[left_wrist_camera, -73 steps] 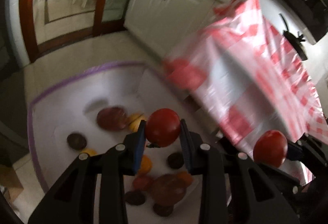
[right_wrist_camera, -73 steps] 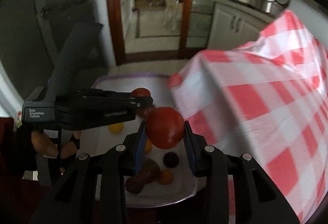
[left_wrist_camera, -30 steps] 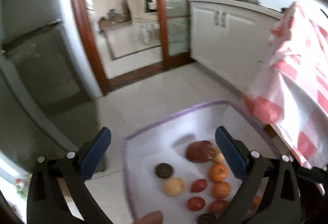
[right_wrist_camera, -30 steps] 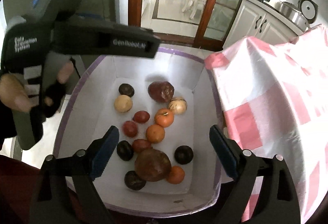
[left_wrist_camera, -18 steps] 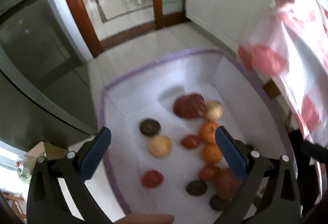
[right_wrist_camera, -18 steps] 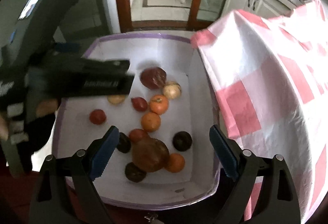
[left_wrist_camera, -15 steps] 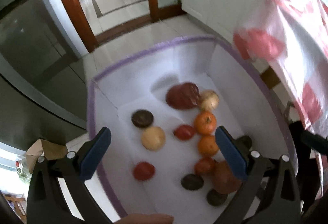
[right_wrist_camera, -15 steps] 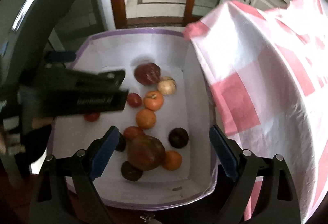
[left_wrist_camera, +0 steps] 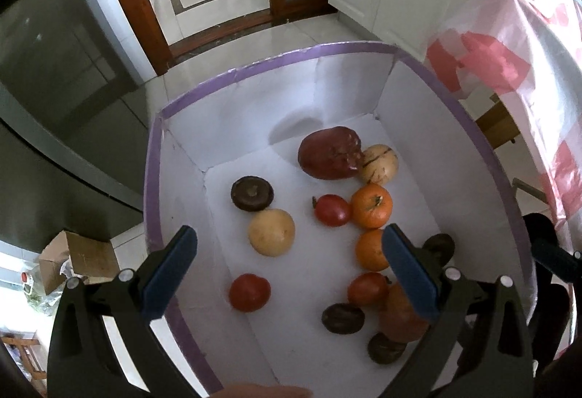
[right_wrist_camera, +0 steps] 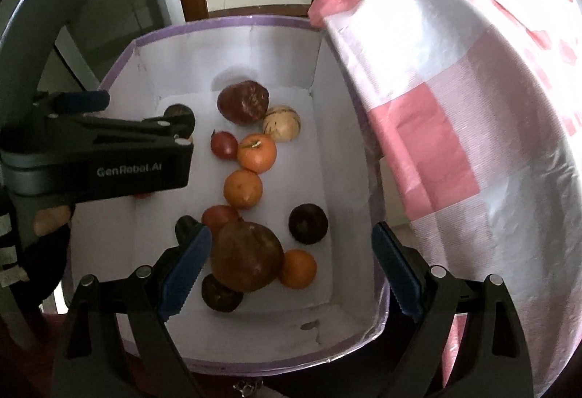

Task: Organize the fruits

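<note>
Both tongs, left gripper [left_wrist_camera: 291, 270] and right gripper [right_wrist_camera: 289, 269], hang released and empty over the white box [right_wrist_camera: 338, 128] where the fruits [right_wrist_camera: 242, 188] lie loose; risk: the tablecloth [right_wrist_camera: 454, 114] drapes over the box's rim and could snag a gripper.

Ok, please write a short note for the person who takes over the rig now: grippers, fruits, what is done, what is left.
Left gripper: open, empty, above the white foam box with purple rim.
Right gripper: open, empty, over the same box.
Fruits lie loose on the box floor: small red tomatoes, round orange tangerines, a large dark-red pomegranate, and dark purple round fruits.
Done: these fruits are in the box.
Left: cannot tell; the pink checked tablecloth shows no fruit in view.
</note>
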Demonstrator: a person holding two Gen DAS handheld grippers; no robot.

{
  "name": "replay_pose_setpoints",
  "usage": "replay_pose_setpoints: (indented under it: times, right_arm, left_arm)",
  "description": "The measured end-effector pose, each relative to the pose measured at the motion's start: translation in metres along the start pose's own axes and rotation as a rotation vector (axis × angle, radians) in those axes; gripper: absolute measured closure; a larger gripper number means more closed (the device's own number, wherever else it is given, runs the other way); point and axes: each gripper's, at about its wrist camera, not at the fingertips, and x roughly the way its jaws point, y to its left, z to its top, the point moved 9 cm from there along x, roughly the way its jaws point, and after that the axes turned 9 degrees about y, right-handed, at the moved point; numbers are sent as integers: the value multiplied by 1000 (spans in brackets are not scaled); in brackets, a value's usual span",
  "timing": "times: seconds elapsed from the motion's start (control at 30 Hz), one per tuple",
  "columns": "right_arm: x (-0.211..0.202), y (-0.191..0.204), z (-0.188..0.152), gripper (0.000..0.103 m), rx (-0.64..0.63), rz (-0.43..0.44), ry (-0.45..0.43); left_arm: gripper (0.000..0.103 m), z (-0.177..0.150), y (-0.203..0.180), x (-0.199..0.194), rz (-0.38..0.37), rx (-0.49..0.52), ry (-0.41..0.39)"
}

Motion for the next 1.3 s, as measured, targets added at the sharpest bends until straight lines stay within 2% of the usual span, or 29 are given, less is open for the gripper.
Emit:
replay_pose_setpoints:
  times: [0.13, 1.3]
  right_arm:
    - [5, 0, 0, 16, 4, -2, 17]
    - [8, 2, -1, 16, 5, 2, 24]
  left_arm:
    - [1, -1, 0, 2, 27, 12, -3]
    - [1, -2, 3, 4, 30, 15, 12]
